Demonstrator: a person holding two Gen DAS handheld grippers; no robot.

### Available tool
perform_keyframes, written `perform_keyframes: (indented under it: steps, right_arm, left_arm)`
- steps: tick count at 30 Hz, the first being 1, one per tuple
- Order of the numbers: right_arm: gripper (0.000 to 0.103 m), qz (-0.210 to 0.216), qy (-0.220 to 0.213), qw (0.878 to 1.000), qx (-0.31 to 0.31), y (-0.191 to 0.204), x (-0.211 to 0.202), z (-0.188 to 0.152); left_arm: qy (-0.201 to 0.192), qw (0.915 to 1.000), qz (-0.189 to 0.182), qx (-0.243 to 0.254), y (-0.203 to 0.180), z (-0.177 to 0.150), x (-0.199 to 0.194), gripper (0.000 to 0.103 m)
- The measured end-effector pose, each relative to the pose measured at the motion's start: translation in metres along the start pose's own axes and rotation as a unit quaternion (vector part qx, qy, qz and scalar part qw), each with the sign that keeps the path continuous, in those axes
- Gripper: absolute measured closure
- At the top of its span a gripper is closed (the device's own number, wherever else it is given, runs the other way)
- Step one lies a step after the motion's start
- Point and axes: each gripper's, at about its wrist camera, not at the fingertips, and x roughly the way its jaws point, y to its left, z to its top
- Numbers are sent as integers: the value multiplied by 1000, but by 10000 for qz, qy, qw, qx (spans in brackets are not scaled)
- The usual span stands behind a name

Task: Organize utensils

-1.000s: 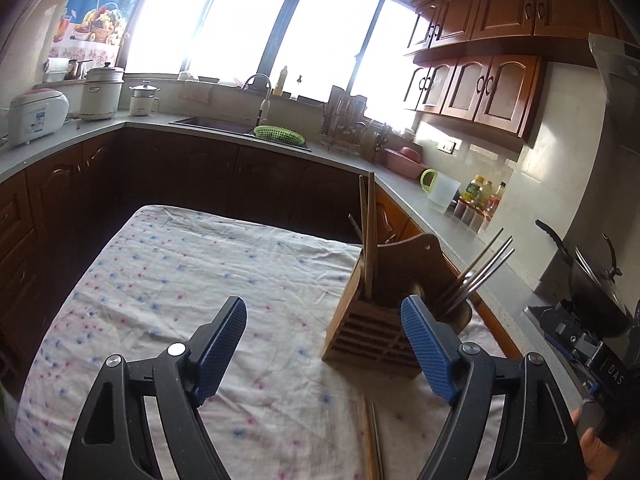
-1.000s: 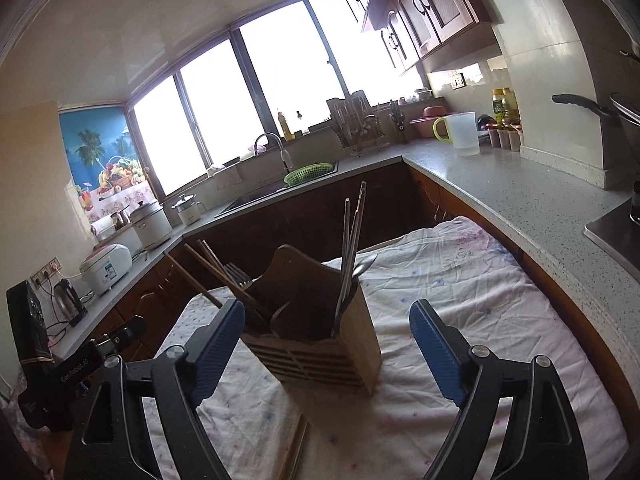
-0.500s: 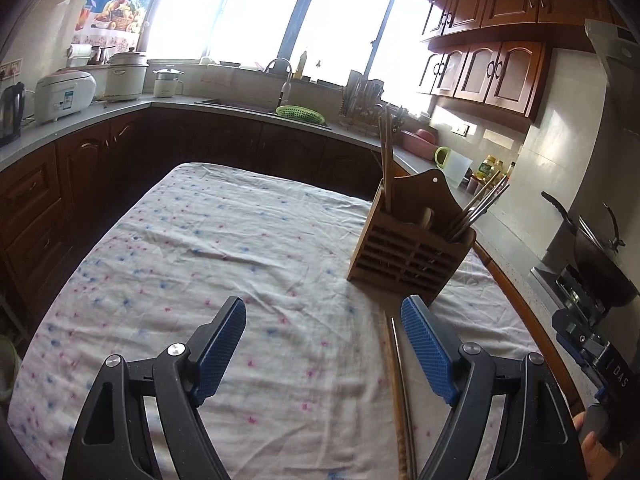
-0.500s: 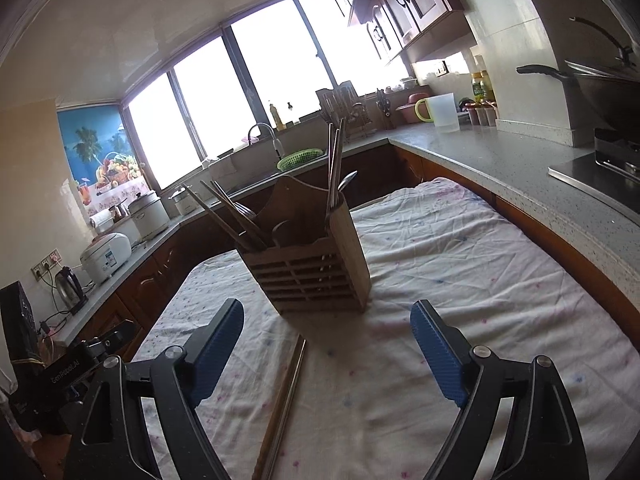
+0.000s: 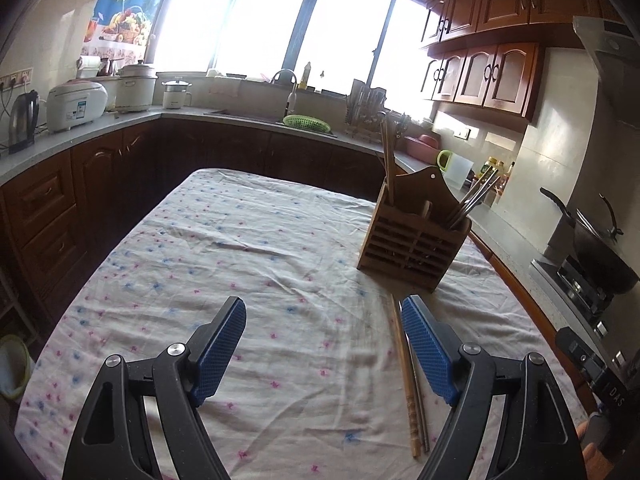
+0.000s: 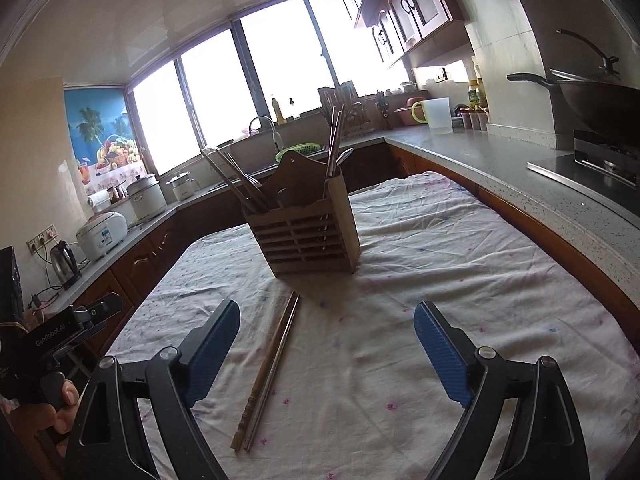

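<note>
Table point(image 5: 208, 264) under a floral cloth carries my work. Wooden utensil holder point(image 5: 414, 240) stands toward its far right edge, chopsticks upright inside. Two loose chopsticks point(image 6: 272, 364) lie side by side before it, probably next for slotting. Left claw point(image 5: 323, 350) and right claw point(image 6: 327, 354) hover spread apart, empty. Left handle reads "GenRobot.AI".
</note>
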Motion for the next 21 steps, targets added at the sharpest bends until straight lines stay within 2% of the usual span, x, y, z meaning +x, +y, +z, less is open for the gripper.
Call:
perform_keyframes:
  steps: [2,6,9,13,21]
  right_arm:
    - [10,-44,-122,9999,-52,1,-8,1]
    - [3,-155,-621,9975,-304,6,-31,3]
    - [0,-246,-1032,9923,-634,12,-49,-2]
    - [0,-438,-1297,9858,-968,18,-60,-15]
    - [0,-317,-1156,9878,-989,17,-63,-35]
  left_arm:
    - [-174,9998,54,66,-2,-3,-9,20]
    - [-603,9978,190,194,-5,-10,-28,1]
    - [-850,9956,245,295,-9,-22,-44,1]
    - [-925,9943,288,438,-13,-39,-53,1]
    - [-802,9936,478,636,-15,-55,-55,1]
